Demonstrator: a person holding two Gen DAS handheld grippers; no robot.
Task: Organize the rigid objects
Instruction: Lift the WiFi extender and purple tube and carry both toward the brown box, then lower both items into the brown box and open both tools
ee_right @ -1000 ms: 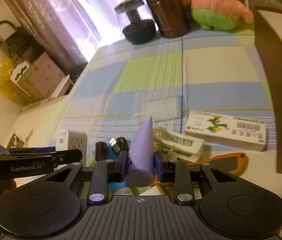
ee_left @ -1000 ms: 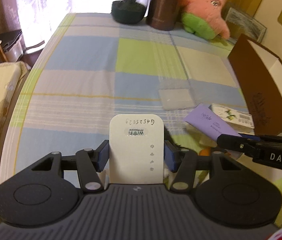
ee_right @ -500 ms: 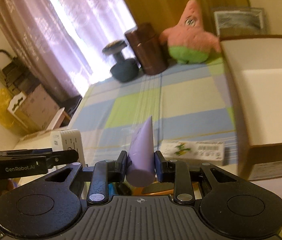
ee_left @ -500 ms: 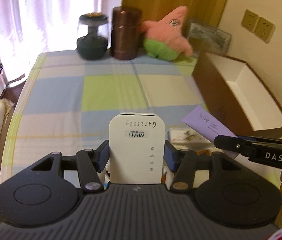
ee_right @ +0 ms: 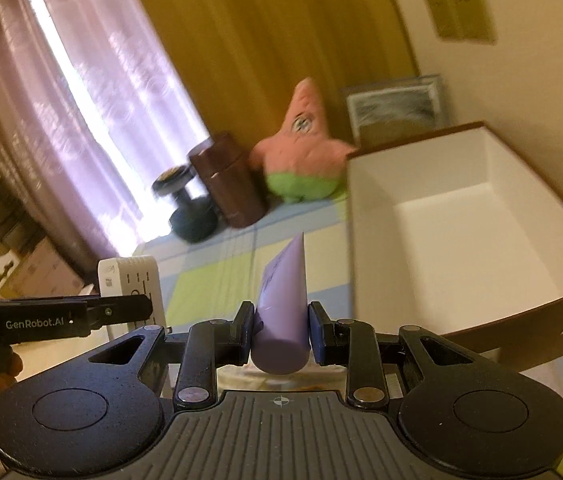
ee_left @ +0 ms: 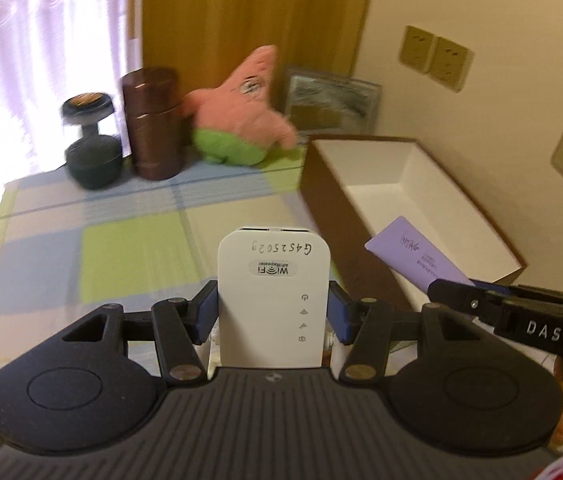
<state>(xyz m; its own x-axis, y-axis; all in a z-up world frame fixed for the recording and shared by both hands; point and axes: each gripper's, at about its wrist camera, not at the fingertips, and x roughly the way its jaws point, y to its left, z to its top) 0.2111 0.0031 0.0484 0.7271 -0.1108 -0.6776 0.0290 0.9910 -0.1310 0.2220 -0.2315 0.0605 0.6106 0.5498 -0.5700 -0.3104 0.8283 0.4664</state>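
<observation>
- My left gripper (ee_left: 272,306): clamped on a white wifi repeater (ee_left: 273,292), held upright above the checked tablecloth (ee_left: 121,248).
- My right gripper (ee_right: 280,330): clamped on a purple tube (ee_right: 283,300), flat end pointing forward, just left of the box.
- Brown box (ee_right: 461,240), white inside: open, at the table's right side.
- Far edge: dumbbell (ee_left: 89,148), brown canister (ee_left: 155,124), pink plush star (ee_left: 241,120).

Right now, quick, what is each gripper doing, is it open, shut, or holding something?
Left gripper: closed on the white WiFi repeater.
Right gripper: closed on the lilac tube.
</observation>
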